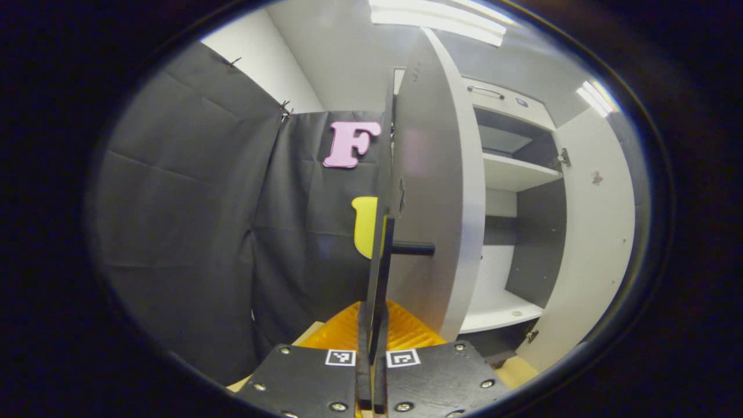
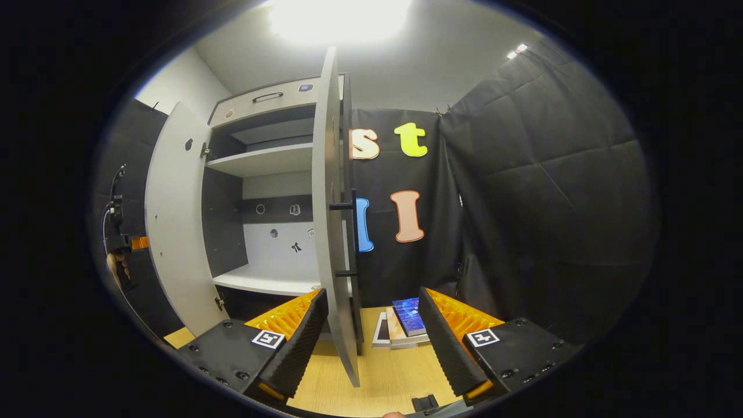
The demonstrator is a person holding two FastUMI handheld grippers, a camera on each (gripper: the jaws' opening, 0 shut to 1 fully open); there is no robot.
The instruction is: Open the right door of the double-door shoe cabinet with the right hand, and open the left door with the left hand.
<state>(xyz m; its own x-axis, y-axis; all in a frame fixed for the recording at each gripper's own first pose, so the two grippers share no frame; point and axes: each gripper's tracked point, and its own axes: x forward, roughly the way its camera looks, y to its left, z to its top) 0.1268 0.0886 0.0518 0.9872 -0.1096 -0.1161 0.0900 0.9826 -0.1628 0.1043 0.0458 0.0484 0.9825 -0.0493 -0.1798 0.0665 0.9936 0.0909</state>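
Note:
In the left gripper view the left door [image 1: 441, 203] stands swung out, nearly edge-on. Its black bar handle [image 1: 380, 261] runs down between the fingers of my left gripper [image 1: 371, 348], which is shut on it. The right door [image 1: 598, 232] stands open beyond, with the cabinet's white shelves [image 1: 511, 174] bare between them. In the right gripper view the right door [image 2: 332, 220] is edge-on with its black handle [image 2: 354, 232] on the far side. My right gripper [image 2: 371, 342] is open, its fingers standing either side of the door's lower edge. The left door [image 2: 174, 232] is open too.
A small stack of books [image 2: 406, 322] lies on the wooden floor [image 2: 377, 371] just behind the right door. The person's hand with the left gripper [image 2: 119, 244] shows behind the left door. A drawer with a handle [image 2: 267, 97] tops the cabinet. Black cloth walls close in both sides.

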